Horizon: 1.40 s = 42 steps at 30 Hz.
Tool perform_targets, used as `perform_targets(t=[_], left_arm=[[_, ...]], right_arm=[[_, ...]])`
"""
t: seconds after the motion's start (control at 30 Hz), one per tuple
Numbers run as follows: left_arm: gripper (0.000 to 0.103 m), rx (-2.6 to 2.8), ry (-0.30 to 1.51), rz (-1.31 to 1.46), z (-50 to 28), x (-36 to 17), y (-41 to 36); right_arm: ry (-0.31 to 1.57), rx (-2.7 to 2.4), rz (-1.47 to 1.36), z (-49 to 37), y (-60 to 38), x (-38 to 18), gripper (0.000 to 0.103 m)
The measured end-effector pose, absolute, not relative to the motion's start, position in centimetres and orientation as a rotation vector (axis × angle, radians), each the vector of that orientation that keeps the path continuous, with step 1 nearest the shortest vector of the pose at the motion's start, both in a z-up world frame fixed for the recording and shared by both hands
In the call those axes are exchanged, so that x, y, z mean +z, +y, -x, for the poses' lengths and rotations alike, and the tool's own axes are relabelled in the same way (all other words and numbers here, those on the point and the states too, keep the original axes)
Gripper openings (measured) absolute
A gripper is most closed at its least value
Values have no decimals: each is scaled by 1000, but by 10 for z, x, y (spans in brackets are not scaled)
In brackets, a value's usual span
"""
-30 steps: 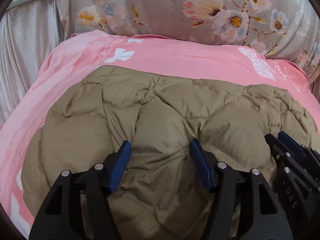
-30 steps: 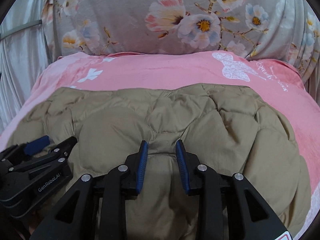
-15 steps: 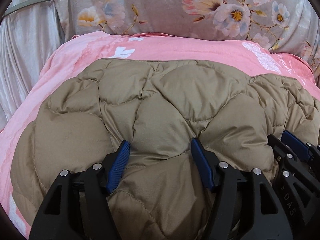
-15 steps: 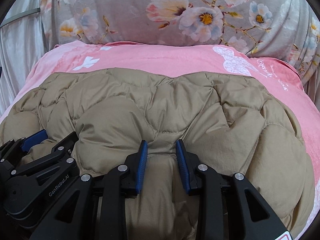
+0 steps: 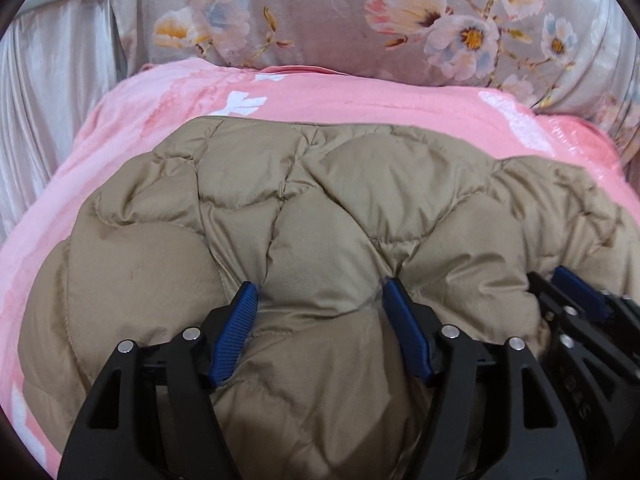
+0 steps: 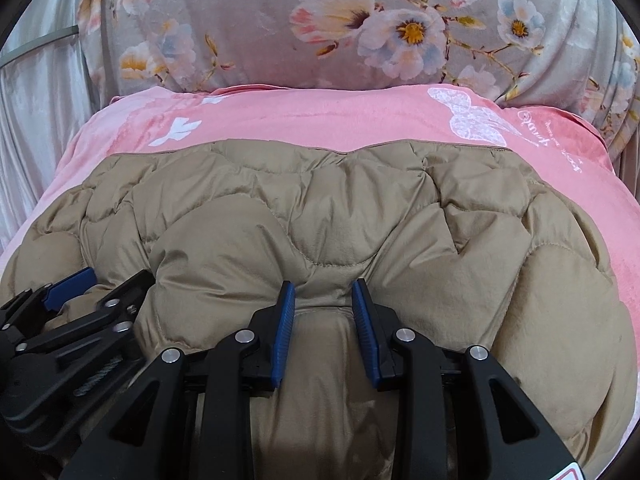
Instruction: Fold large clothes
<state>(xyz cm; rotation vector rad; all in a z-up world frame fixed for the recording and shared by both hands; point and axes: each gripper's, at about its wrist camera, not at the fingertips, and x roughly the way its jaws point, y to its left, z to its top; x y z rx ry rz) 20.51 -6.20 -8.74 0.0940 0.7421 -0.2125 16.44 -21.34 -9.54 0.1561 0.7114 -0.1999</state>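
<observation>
A tan quilted puffer jacket (image 5: 360,184) lies spread on a pink blanket (image 5: 360,100). My left gripper (image 5: 320,284) has a thick puffed fold of the jacket between its blue pads (image 5: 236,332). Its jaws are opening, and the pads still dent the fabric. To its right, my right gripper (image 5: 576,292) shows at the frame edge. In the right wrist view my right gripper (image 6: 323,283) is shut on a narrow pinched fold of the jacket (image 6: 360,200). My left gripper (image 6: 80,284) lies low at the left there, on the jacket's near edge.
A floral grey cushion (image 5: 320,12) stands behind the blanket (image 6: 320,120). A pale grey curtain (image 5: 48,100) hangs at the left. Bare pink blanket shows beyond the jacket's far edge and along its right side.
The jacket has bunched up and fills more of both views, covering more of the pink blanket. The left pads stand slightly wider apart. The right pads keep the same gap.
</observation>
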Motion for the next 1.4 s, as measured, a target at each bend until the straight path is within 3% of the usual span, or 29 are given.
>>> perform_targets(t=[0.1,0.13,0.17,0.2,0.43,0.53,0.77,0.83,1.0,1.17,1.3,1.4], left_arm=[[68,-233,759,-11,-183,-65,-29],[72,-228,744,24,-172,-55,-10],[85,-215,731,51,-162,-48,7],[89,-182,720,91,-151,-42,33],[89,-80,933,458,-149,-79,150],[89,-168,951,581,-153,-93,155],[93,-232,942,549,-175,-101,114],[87,-239,943,535,-179,-99,103],[28,-210,867,410,-171,-54,86],[18,-309,799,292,-160,1,59],[15,-382,725,217,-144,35,37],[14,-424,675,190,-130,56,18]], right_arm=[[749,-179,-160,-160,-212,-75,32],[726,-160,-181,-156,-211,-64,32],[718,-154,-188,-155,-209,-57,32],[718,-138,-194,-157,-205,-49,32],[792,-92,-212,-189,-180,-71,32],[783,-108,-183,-188,-174,-79,33],[768,-124,-115,-187,-166,-89,34],[760,-134,-98,-186,-163,-90,34],[760,-126,-106,-186,-163,-90,34],[783,-125,-164,-155,-170,-70,33],[790,-57,-312,-100,-193,-61,20],[810,-7,-419,-76,-204,-66,17]])
